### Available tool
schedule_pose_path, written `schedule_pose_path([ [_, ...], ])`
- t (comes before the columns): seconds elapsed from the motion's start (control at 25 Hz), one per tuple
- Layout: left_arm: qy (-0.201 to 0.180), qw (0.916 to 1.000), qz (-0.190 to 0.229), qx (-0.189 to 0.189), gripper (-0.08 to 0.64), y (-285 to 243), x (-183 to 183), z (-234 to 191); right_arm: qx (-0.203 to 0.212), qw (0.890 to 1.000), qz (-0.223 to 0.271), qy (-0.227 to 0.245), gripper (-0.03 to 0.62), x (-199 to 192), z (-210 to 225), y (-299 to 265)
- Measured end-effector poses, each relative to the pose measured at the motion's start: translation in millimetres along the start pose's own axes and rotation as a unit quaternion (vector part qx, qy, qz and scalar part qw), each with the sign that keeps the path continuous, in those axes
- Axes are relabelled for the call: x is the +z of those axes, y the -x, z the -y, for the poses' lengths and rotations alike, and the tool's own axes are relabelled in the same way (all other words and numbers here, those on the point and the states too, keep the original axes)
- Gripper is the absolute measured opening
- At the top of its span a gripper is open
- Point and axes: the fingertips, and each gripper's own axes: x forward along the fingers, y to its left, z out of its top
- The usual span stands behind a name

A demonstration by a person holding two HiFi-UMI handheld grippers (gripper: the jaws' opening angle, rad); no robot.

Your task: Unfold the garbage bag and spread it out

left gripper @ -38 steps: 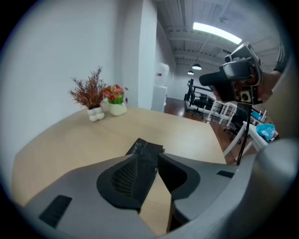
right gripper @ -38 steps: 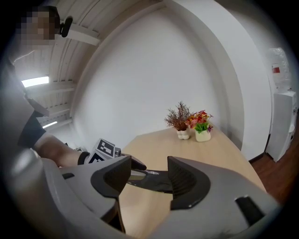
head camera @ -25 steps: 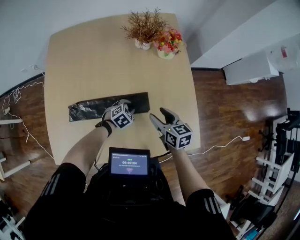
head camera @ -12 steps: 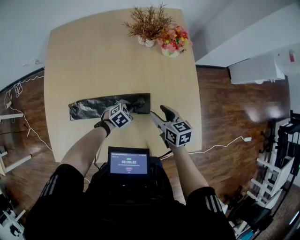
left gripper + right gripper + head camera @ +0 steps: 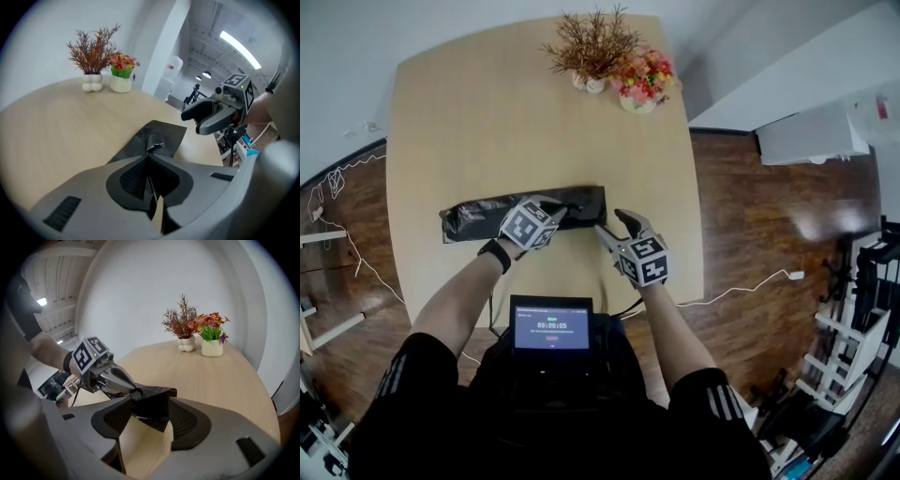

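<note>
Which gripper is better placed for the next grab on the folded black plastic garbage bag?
Probably the right gripper: its jaws stand open with a corner of the folded black plastic garbage bag between them, while the left gripper is shut on a pinch of it.

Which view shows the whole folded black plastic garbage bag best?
The head view: the folded black plastic garbage bag shows its full length. Both gripper views show only one end, pinched by the left tongs.
</note>
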Motion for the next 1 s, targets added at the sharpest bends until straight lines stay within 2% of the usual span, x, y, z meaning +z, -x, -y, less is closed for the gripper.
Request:
schedule_pose_path([
  [0.16,0.010,0.9995,0.012,-0.026,0.000,8,16,6,0.007,0.999,-0.022,0.041,0.248,-7,-2,-19],
  [0.28,0.001,0.9987,0.003,-0.050,0.000,9,23,12,0.017,0.996,-0.042,0.072,0.242,-9,-6,-36],
  [0.4,-0.020,0.9969,-0.016,-0.074,0.000,8,29,16,0.022,0.992,-0.078,0.095,0.242,-22,-2,-54],
  [0.52,-0.053,0.9948,-0.035,-0.080,0.000,7,40,14,0.015,0.988,-0.113,0.107,0.242,-38,6,-59],
  [0.68,-0.097,0.9909,-0.071,-0.061,0.000,1,55,-9,0.006,0.986,-0.126,0.108,0.242,-46,13,-55],
  [0.84,-0.155,0.9804,-0.120,-0.011,0.012,-4,66,-40,0.005,0.987,-0.122,0.103,0.242,-49,15,-53],
  [1.0,-0.159,0.9754,-0.152,0.014,0.014,-18,69,-68,0.007,0.987,-0.121,0.104,0.242,-48,17,-54],
])
